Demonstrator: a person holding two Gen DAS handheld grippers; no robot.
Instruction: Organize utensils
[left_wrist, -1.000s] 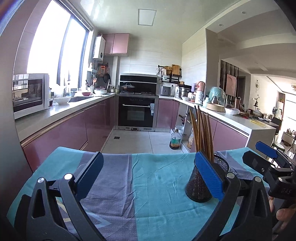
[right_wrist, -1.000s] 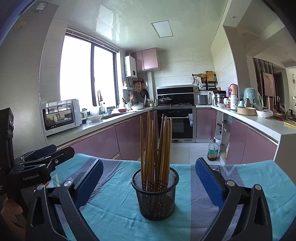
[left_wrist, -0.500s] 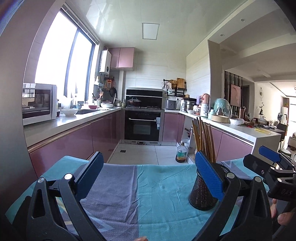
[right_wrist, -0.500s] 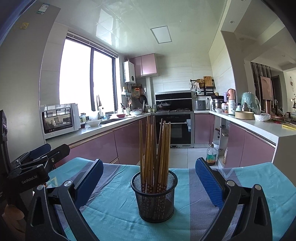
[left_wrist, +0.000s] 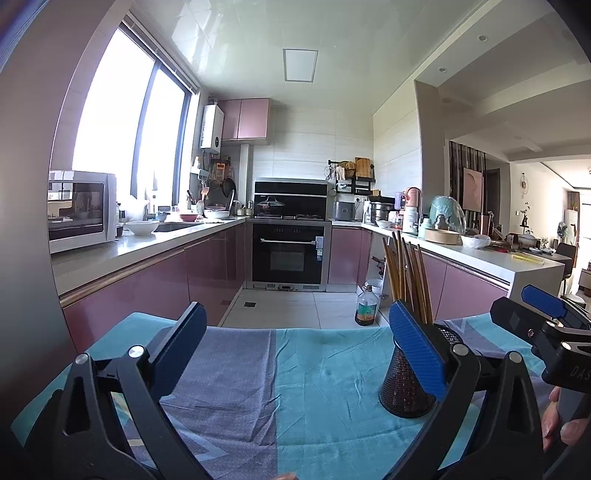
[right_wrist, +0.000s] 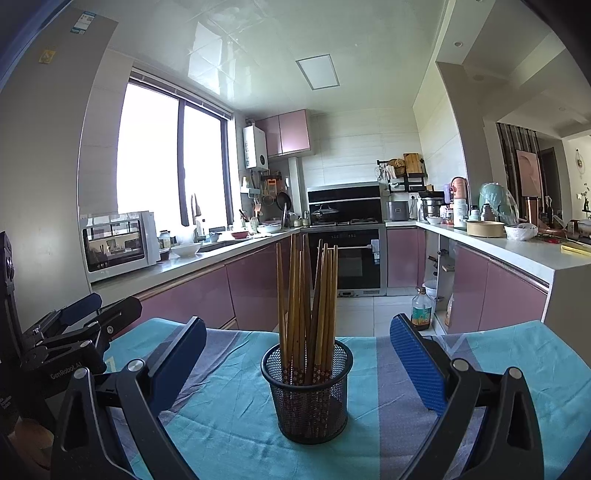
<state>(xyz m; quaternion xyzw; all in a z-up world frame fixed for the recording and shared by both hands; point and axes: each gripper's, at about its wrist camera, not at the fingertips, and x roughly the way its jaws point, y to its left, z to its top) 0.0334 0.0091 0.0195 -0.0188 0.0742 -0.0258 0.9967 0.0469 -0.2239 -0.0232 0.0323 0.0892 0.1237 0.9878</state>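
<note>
Chopsticks (right_wrist: 308, 310) stand upright in a mesh cup (right_wrist: 309, 397) on the cloth (right_wrist: 229, 417). Both grippers, left (left_wrist: 295, 354) and right (right_wrist: 297, 363), spread wide, empty. Sticks look light, stiff, slippery; pinch mid-shaft.

My left wrist camera sits low behind my left gripper (left_wrist: 295, 354), looking forward along its spread fingers over the cloth (left_wrist: 314, 376) toward the oven (left_wrist: 290, 254) at the far wall. The holder (left_wrist: 408, 384) stands off to its right, partly behind the right finger, and my right gripper (left_wrist: 532, 317) shows at the right edge. My right wrist camera looks the same way from further right, with the holder (right_wrist: 308, 391) centred close ahead between the fingers of the right gripper (right_wrist: 297, 354) and my left gripper (right_wrist: 88, 317) at the left edge. Both views share the cloth, holder, chopsticks (right_wrist: 306, 306), oven and both counters.
</note>
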